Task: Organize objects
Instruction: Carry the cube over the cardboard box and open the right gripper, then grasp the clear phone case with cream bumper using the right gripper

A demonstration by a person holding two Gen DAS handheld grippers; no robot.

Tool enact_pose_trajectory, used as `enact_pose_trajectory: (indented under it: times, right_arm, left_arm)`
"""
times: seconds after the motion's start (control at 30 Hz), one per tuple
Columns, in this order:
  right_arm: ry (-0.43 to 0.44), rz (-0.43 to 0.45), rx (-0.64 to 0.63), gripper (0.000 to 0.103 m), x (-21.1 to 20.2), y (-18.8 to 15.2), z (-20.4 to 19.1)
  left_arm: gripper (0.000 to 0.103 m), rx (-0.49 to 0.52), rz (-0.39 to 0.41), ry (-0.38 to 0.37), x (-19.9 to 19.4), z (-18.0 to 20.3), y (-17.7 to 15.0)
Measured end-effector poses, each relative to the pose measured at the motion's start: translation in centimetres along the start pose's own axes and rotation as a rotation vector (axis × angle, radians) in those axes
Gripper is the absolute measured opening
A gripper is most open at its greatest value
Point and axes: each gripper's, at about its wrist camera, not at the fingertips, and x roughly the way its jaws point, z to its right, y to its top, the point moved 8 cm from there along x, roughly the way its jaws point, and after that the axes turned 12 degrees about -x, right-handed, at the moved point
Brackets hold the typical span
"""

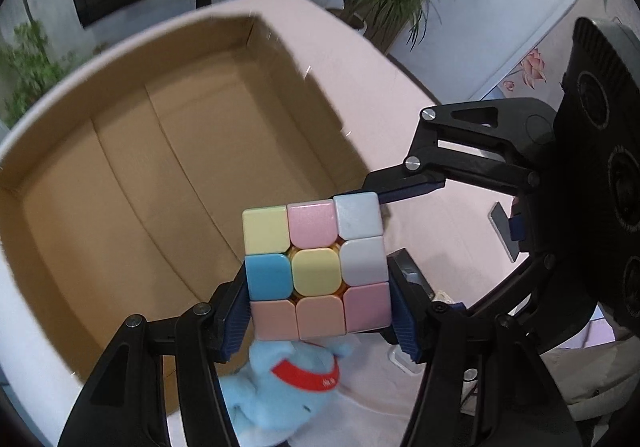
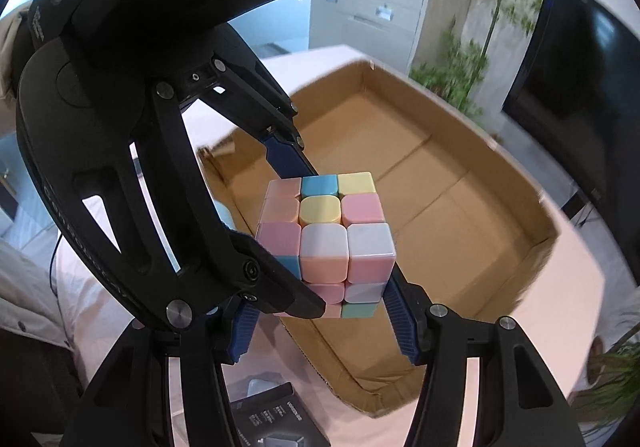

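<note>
A pastel puzzle cube [image 1: 318, 267] hangs in the air over the near edge of an open cardboard box [image 1: 132, 175], held between both tools at once. The left hand-held gripper [image 1: 320, 299] is clamped on its left and right faces, the ribbed blue pads pressed flat against them. The right hand-held gripper [image 2: 320, 311] also brackets the cube; one pad lies against its right face, but the opposite pad is hidden behind the left tool, so I cannot tell whether it truly squeezes or merely rests there. The box looks bare inside, and it sits on a pale pink surface [image 1: 404, 95]. Below the cube lies a blue plush toy [image 1: 280, 395] with a red band, and a dark packaged item [image 2: 272, 419] lies on the near side. The cube is probably light and rigid, with smooth plastic faces that could slide under a weak grip — and its layers can twist, so a pinch set off-centre may turn one row. The best hold is flat on two opposite faces, centred across the middle layer, as the left tool has it now.
</note>
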Motion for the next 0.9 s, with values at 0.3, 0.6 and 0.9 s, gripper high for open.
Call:
enact_pose_trajectory:
  times: [0.3, 0.6, 0.9]
  right_arm:
    - [0.113, -0.082, 0.083, 0.056, 7.9, -4.5, 1.4]
    - [0.047, -0.091, 0.126, 0.056, 7.2, -5.7, 1.1]
    - [-0.066, 0.006, 0.350, 0.075, -3.5, -12.3, -1.8]
  left_arm:
    - [0.057, -0.079, -0.090, -0.038, 8.3, -3.3, -0.5]
    - [0.080, -0.085, 0.082, 0.065, 5.8, -2.8, 0.2]
    - [0.081, -0.161, 0.263, -0.042, -0.4, 2.9, -6.9]
